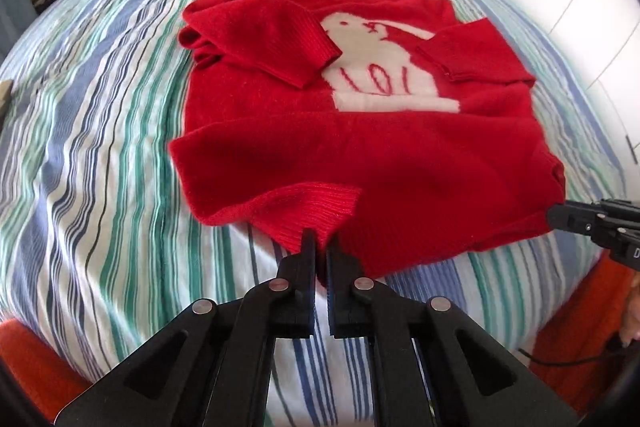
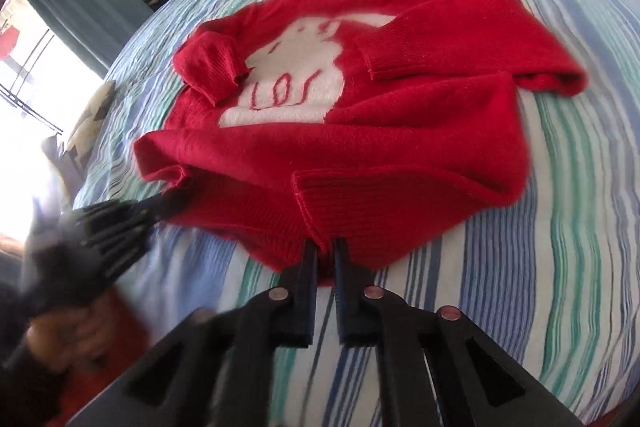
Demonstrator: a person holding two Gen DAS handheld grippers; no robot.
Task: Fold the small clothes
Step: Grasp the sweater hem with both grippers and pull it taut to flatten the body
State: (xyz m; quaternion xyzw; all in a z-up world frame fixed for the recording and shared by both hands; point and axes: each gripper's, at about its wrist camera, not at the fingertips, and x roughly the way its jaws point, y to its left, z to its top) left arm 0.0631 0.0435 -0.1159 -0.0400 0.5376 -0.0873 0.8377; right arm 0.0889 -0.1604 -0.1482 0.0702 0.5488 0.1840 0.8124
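Left wrist: red sweater (image 1: 360, 155), white rabbit motif (image 1: 380, 67), red marks like "101".

Bed (image 1: 120, 131) w/ striped cover: blue, teal, white & thin dark lines running lengthwise, fabric slightly rumpled. Red sweater (image 1: 360, 155) lies flat near the middle, front up, white rabbit motif w/ red marks showing. Both sleeves folded in across the chest; cuffs rest on or beside the motif. Ribbed hem at the near edge, one corner turned up off the cover. At the left edge of the bed, in the right wrist view, a small pale cushion-like item (image 2: 90, 115), too blurred to ID. Rest of the cover bare.
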